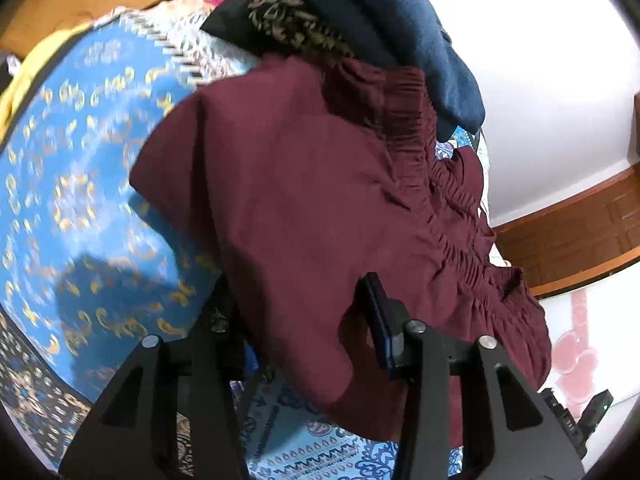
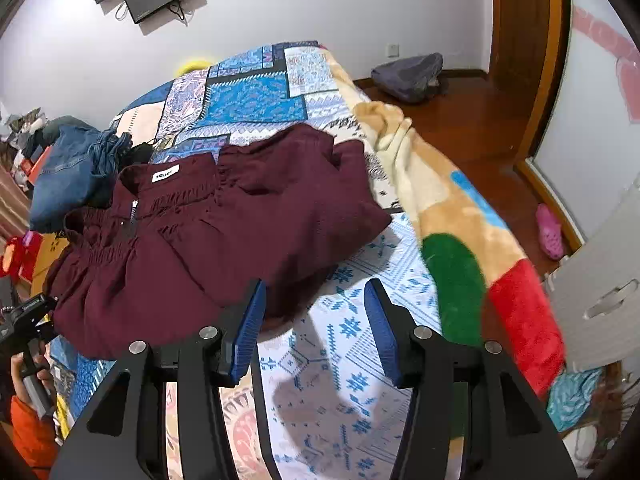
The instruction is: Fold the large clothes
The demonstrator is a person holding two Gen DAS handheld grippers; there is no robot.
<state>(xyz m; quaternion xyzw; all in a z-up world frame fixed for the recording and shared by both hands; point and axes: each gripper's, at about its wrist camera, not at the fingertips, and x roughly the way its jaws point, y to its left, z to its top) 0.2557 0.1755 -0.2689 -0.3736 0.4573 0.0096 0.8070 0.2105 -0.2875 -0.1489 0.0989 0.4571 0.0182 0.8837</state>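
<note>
A maroon garment (image 2: 240, 220) with a gathered elastic waist and a white label lies in a rough fold on the patterned bed cover (image 2: 248, 100). In the left wrist view the maroon garment (image 1: 300, 200) fills the middle and drapes over my left gripper (image 1: 298, 288). Its left finger is hidden under the cloth. The blue pad (image 1: 380, 320) of its right finger shows, standing off the fabric, so the jaws stand apart. My right gripper (image 2: 316, 284) hangs open over the bare cover, just short of the garment's near edge, with nothing between its fingers. The left gripper (image 2: 24, 316) shows at the garment's left edge, in a hand with an orange sleeve (image 2: 28, 420).
Blue jeans (image 2: 64, 176) are piled behind the garment, beside a black cloth with gold print (image 1: 280, 20). A multicoloured fleece blanket (image 2: 460, 240) runs down the bed's right side. On the wood floor are a grey bag (image 2: 412, 76) and a pink slipper (image 2: 549, 232). White plastic furniture (image 2: 600, 280) stands at the right.
</note>
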